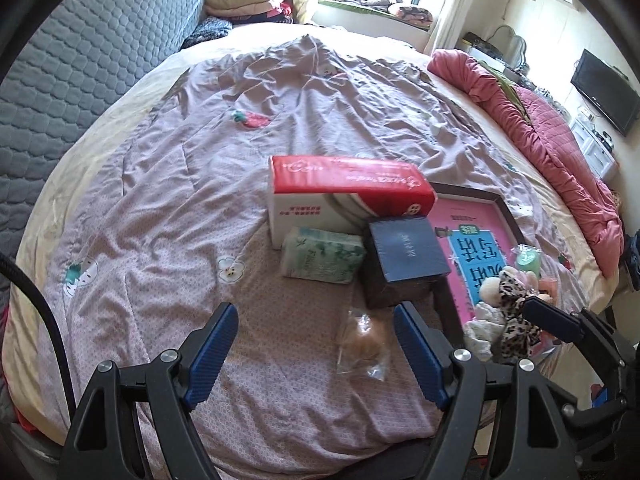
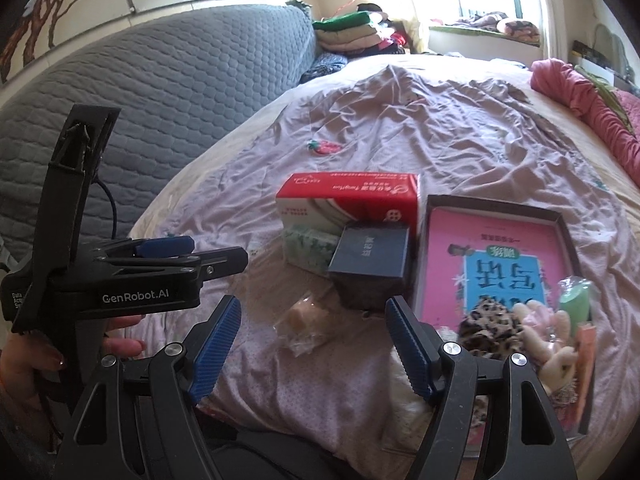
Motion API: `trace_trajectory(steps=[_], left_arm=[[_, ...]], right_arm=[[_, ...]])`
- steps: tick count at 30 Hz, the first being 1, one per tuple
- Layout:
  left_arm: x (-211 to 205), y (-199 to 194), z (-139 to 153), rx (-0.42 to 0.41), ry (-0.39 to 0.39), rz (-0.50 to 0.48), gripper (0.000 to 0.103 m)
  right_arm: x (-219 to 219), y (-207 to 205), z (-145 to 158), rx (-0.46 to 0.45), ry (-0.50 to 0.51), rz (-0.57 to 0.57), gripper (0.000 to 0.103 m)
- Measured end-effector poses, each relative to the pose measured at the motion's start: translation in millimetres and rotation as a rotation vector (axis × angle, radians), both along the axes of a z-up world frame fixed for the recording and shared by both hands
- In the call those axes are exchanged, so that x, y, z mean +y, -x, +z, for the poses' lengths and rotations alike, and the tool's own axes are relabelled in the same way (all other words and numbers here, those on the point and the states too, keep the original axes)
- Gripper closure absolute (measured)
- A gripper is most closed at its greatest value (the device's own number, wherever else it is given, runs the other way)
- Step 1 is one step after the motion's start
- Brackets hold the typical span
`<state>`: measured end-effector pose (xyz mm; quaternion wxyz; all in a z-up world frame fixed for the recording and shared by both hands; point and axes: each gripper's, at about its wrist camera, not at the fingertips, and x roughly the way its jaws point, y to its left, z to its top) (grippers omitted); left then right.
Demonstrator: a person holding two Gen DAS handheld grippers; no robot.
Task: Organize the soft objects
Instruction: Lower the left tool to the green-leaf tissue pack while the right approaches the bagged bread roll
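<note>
With both jaws apart and empty, centre the left gripper [image 1: 312, 344] over the wrapped bun [image 1: 362, 340]; clamp gently, since it should squash easily.

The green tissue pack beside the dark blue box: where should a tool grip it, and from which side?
Grip the green tissue pack across its short width near the free left end, coming from above; the red-and-white tissue box behind and dark blue box to its right block those sides.
</note>
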<state>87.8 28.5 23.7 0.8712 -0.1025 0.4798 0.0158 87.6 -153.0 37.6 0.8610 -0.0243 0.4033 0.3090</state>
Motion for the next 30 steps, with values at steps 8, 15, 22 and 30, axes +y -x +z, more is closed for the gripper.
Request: trace_trajectory(steps=[8, 15, 22, 30], left_arm=[[12.8, -6.9, -21.3, 0.027, 0.02, 0.023, 0.024], [19.8, -16.3, -41.3, 0.056, 0.03, 0.034, 0.024], [30.4, -26.8, -61.5, 0.068, 0.079, 0.041, 0.024], [36.6, -47.6, -79.7, 0.06, 0.126, 0.027, 0.023]], right_arm=[[15.1, -10.6, -23.5, 0.041, 0.005, 0.004, 0.027], [29.4, -18.2, -44.9, 0.079, 0.023, 0.024, 0.027], [42.3, -25.3, -64.8, 0.113, 0.052, 0.044, 0.027], [60.1, -37.5, -91.8, 0.17, 0.1, 0.071, 0.027]])
